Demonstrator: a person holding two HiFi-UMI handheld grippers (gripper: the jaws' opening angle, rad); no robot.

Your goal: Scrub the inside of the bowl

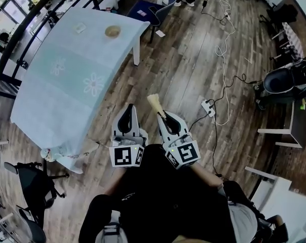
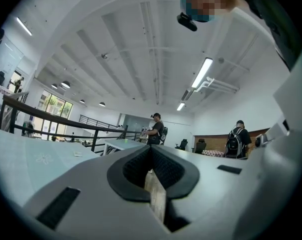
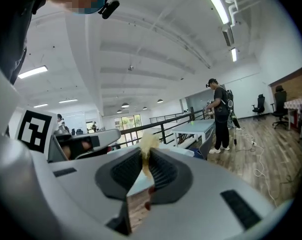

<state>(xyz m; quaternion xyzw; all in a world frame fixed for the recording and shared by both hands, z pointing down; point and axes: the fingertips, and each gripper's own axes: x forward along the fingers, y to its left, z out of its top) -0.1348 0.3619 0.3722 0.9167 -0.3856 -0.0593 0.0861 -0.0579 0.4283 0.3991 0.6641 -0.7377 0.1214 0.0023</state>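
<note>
Bowl [image 1: 112, 31] on table [image 1: 67, 70], well apart from fingers [image 2: 168, 171]; right gripper [image 1: 165, 116] clenched on scrubber [image 1: 154, 103]; left gripper [image 1: 128, 108] clenched empty.

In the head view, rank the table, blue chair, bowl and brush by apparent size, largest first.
1. table
2. blue chair
3. bowl and brush look about alike; the brush is nearer the camera, so I won't rank them.
</note>
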